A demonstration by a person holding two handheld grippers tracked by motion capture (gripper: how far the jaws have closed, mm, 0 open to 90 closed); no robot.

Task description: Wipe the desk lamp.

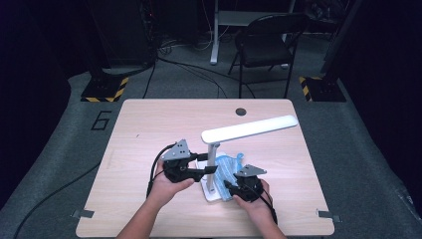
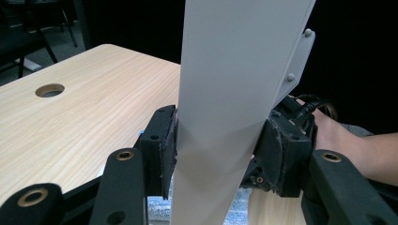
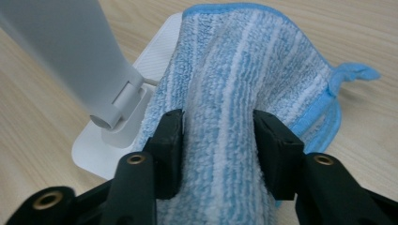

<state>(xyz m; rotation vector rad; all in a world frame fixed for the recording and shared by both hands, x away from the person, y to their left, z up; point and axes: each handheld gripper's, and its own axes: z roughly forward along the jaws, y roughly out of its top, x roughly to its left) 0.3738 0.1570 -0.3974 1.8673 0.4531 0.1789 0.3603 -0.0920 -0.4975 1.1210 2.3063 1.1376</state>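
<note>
White desk lamp (image 1: 219,149) sits lower centre of the high view on the wooden surface (image 1: 149,124); left tool (image 1: 208,170) is clamped on its upright post; blue striped cloth (image 3: 234,93) lies draped over the lamp's base; right tool (image 3: 218,140) has a fold bunched between its pads, looks gripped.

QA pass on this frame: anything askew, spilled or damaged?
Nothing spilled or broken. One oddity: the blue striped cloth lies bunched over the lamp base, between the right tool's jaws. The left tool clamps the lamp's white upright.
</note>
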